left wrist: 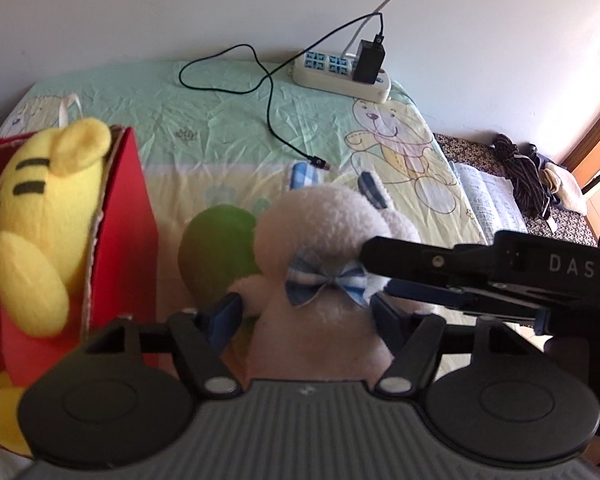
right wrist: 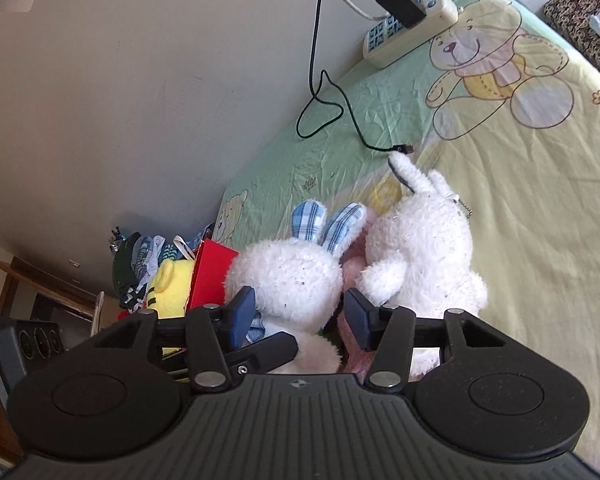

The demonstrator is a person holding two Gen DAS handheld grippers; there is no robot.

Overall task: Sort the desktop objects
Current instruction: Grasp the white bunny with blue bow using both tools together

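A white plush rabbit with blue plaid ears and a plaid bow (left wrist: 320, 248) sits on the bed sheet. My left gripper (left wrist: 306, 312) is closed around its body. My right gripper (right wrist: 300, 316) is closed around its head (right wrist: 292, 276), and its finger (left wrist: 440, 264) crosses the left wrist view from the right. A second white plush rabbit (right wrist: 424, 248) leans beside it, with something pink between them. A yellow plush tiger (left wrist: 40, 220) sits in a red box (left wrist: 128, 220) at the left. A green plush thing (left wrist: 220, 252) lies behind the rabbit.
A cream power strip (left wrist: 340, 74) with a black charger (left wrist: 370, 60) lies at the far edge by the wall; its black cable (left wrist: 268, 116) trails across the sheet. Clothes and a book (left wrist: 512, 184) lie on a patterned surface to the right.
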